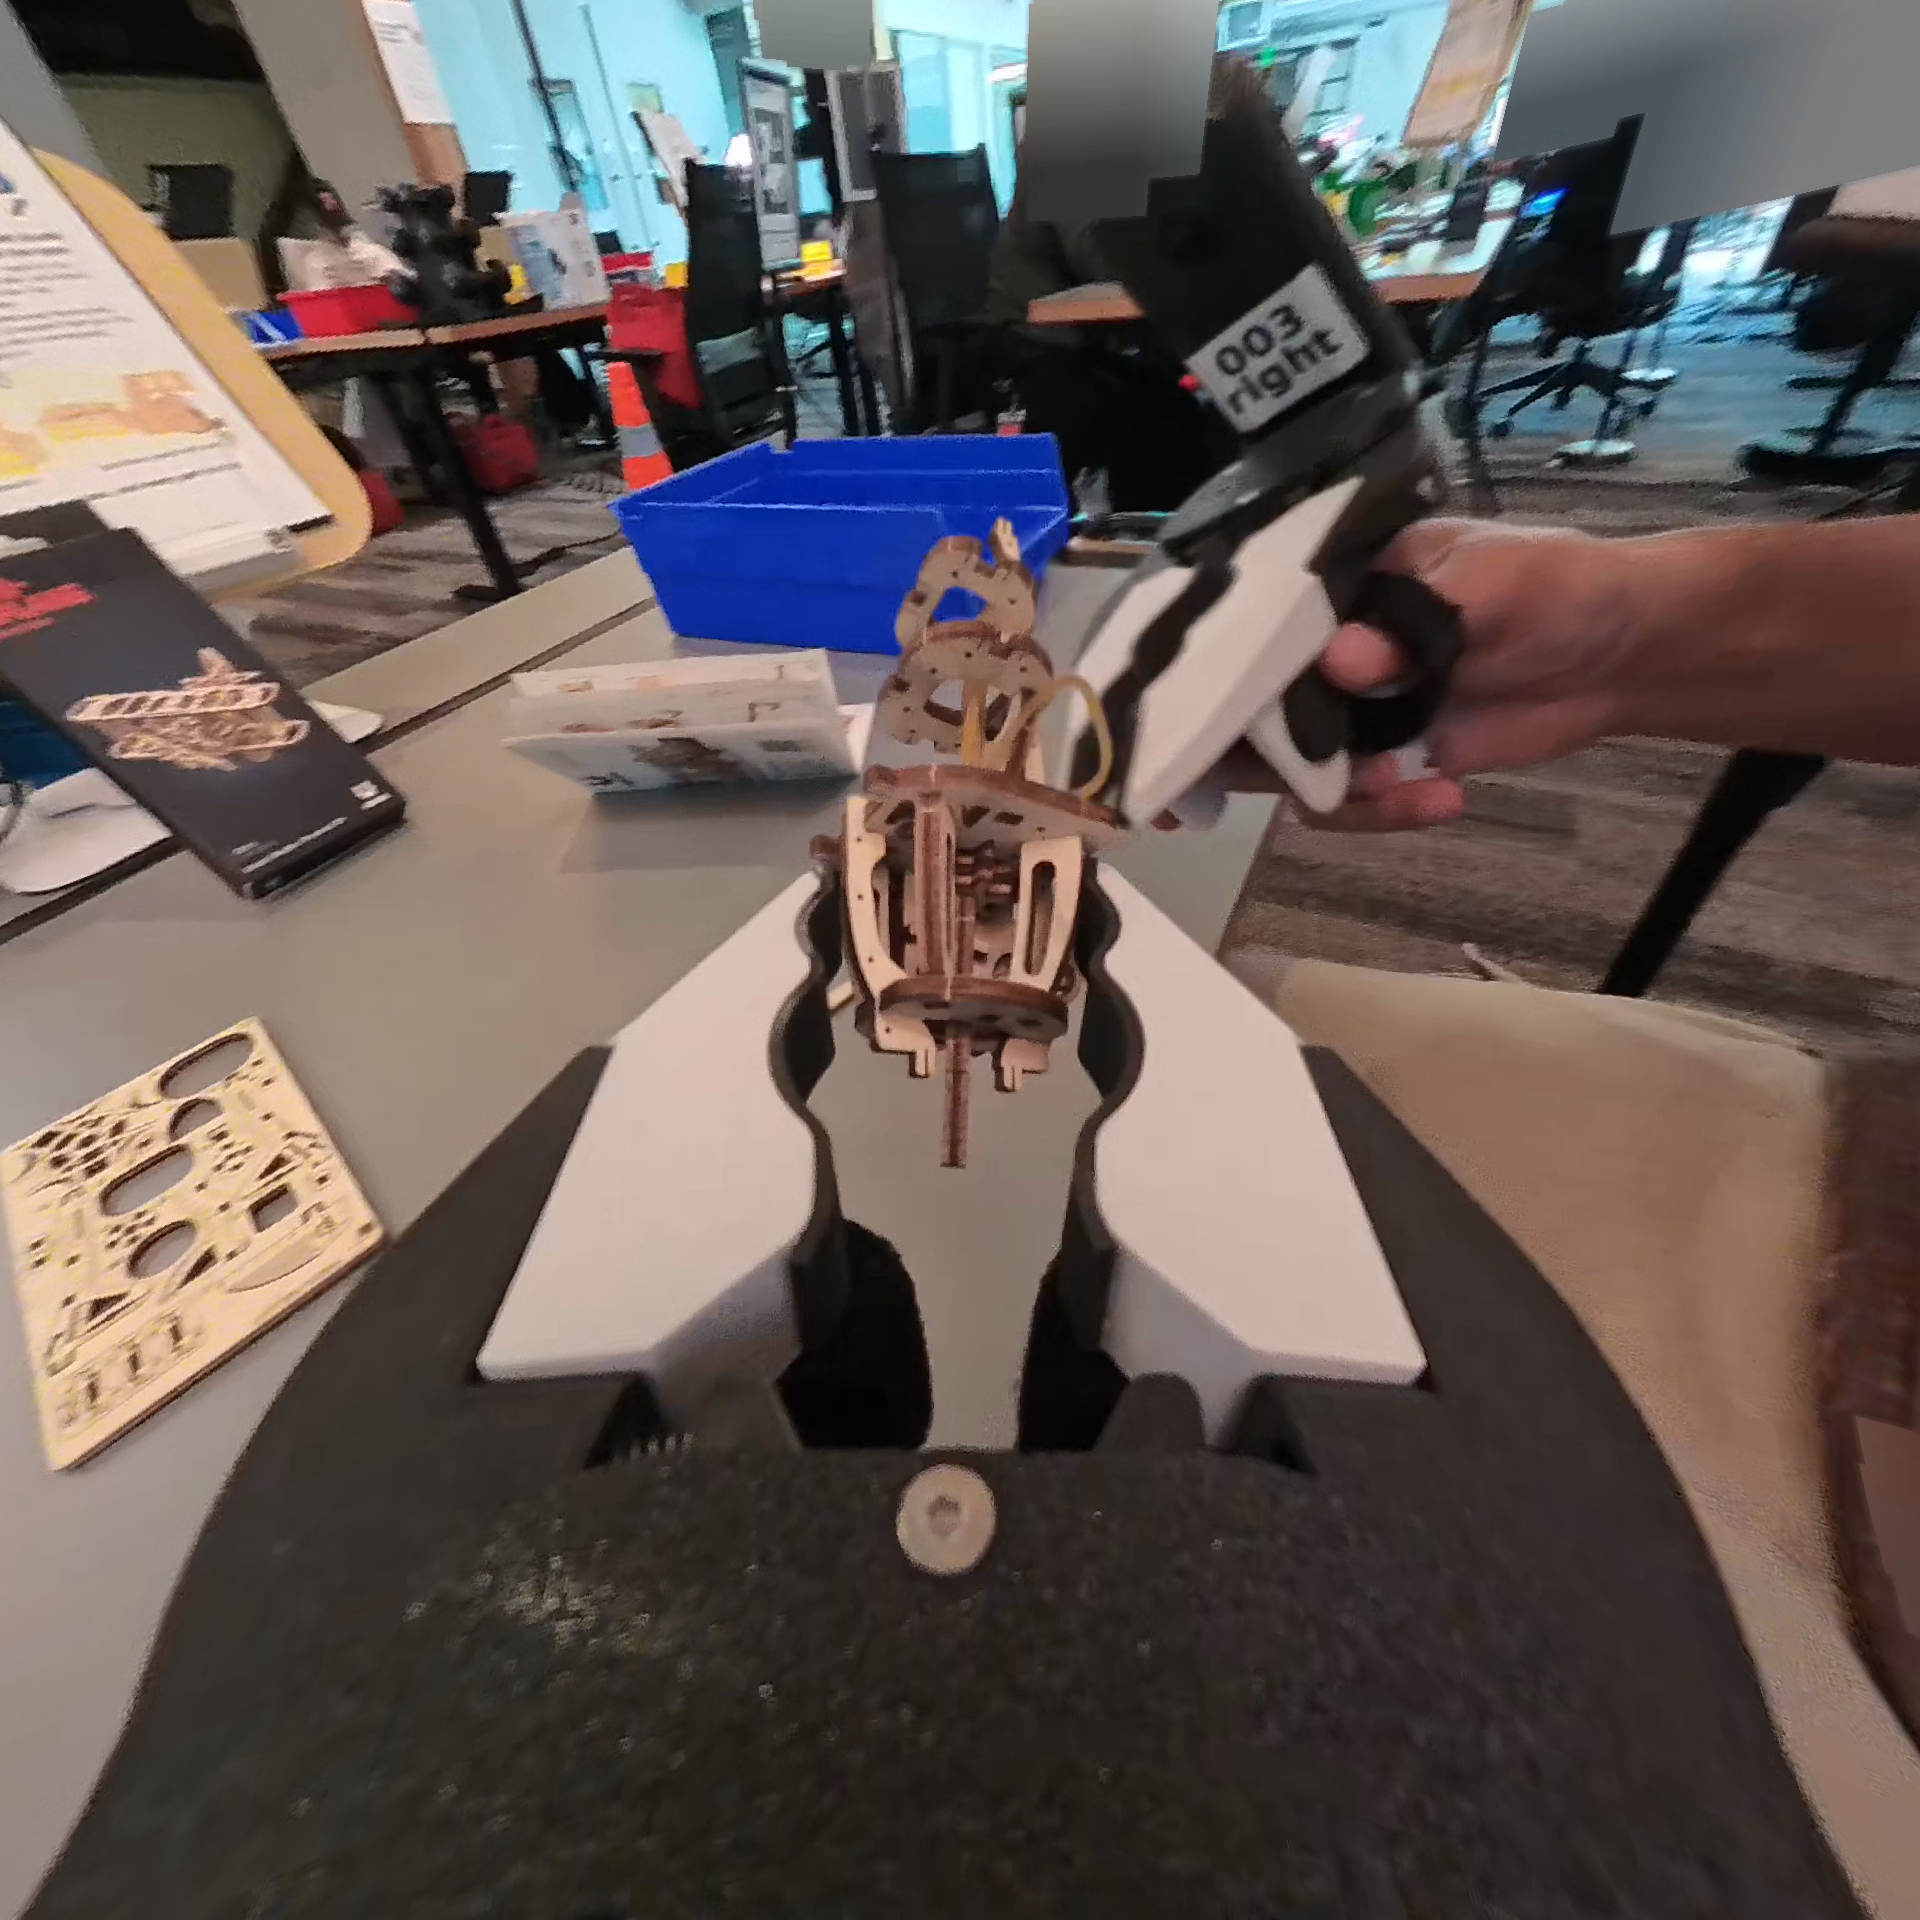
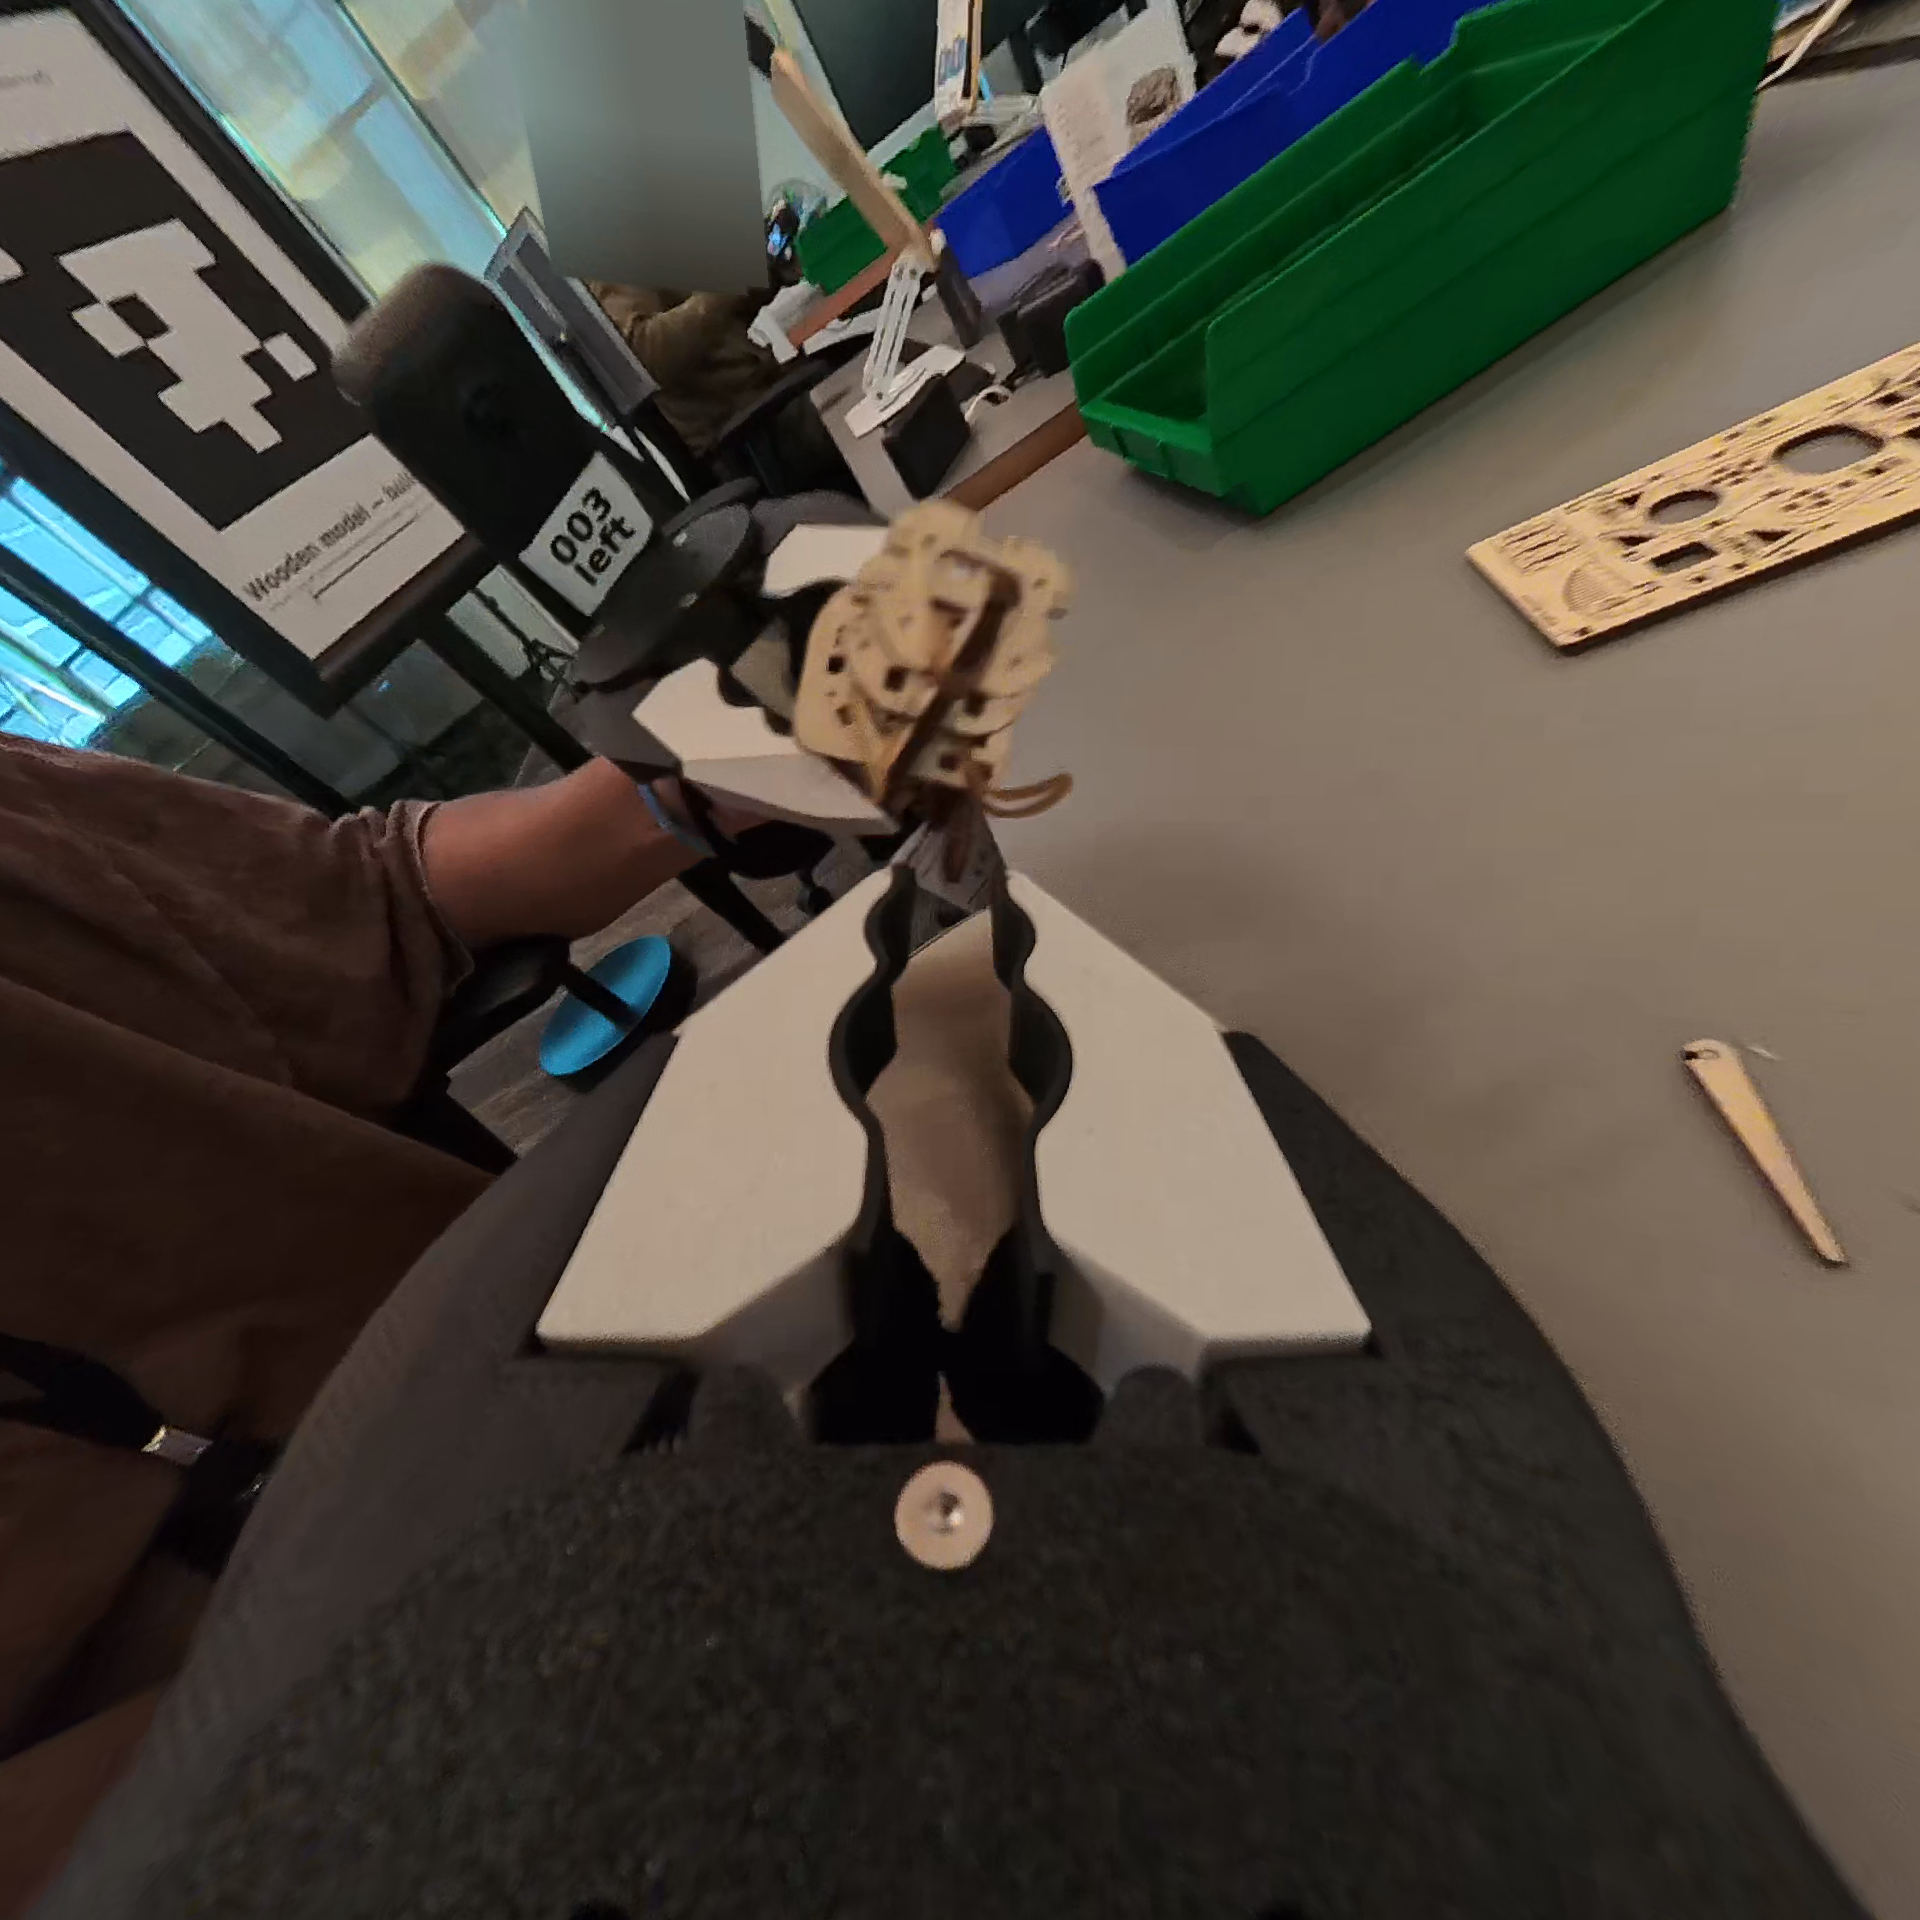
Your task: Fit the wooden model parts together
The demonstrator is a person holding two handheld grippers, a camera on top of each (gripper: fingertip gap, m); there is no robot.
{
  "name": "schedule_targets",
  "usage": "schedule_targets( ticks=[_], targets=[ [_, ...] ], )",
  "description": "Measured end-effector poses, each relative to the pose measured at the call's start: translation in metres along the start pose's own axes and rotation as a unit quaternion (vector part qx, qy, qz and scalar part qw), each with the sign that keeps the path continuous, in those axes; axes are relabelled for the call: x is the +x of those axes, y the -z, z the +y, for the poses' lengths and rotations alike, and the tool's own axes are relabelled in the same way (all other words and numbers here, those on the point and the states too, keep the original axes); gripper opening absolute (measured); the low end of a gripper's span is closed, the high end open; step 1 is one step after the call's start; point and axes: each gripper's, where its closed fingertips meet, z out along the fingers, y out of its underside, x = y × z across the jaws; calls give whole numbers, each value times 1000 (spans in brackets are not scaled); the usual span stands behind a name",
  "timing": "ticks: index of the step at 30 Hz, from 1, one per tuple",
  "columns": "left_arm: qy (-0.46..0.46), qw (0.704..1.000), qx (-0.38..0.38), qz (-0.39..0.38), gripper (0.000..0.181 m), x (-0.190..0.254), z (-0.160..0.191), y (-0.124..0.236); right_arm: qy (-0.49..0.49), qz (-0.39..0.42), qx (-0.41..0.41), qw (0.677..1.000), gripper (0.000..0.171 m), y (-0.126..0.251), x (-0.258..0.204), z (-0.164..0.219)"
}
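1. Left wrist view: the left gripper (image 1: pixel 956 935) has its two white fingers clamped on the wooden model (image 1: pixel 961 883), held in the air above the grey table (image 1: pixel 436 935). The model's long axis runs roughly along the fingers: a thin wooden shaft pokes back toward the camera, while the perforated plates and a yellowish rubber band (image 1: pixel 1081 727) point away and upward.
2. Same view: the right gripper (image 1: pixel 1138 810) comes in from the right, held in a hand (image 1: pixel 1455 675), its tips touching the edge of the model's middle plate. I cannot tell from here how its jaws stand.
3. Around it: a blue bin (image 1: pixel 831 540) behind, a white booklet (image 1: pixel 686 717) before the bin, a black box (image 1: pixel 197 707) and a cut-out wooden sheet (image 1: pixel 177 1236) on the left.
4. Right wrist view: the right gripper's (image 2: pixel 951 894) fingers are nearly closed, pinching a dark part at the model's (image 2: pixel 925 655) near end. The model is blurred.
5. Same view: green bins (image 2: pixel 1403 291), another wooden sheet (image 2: pixel 1714 509) and a loose tapered wooden sliver (image 2: pixel 1756 1143) lie well apart to the right on the table
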Motion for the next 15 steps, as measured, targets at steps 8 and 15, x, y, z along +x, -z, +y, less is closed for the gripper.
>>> schedule_targets(
  ticks=[8,15],
  targets=[
    [-35,997,-31,-54,42,-14,12,-3,36,70,-24,997,21,2,29,11],
    [-9,990,-94,-101,43,-39,40,-3,85,252,-121,956,25,49,146,51]
  ],
)
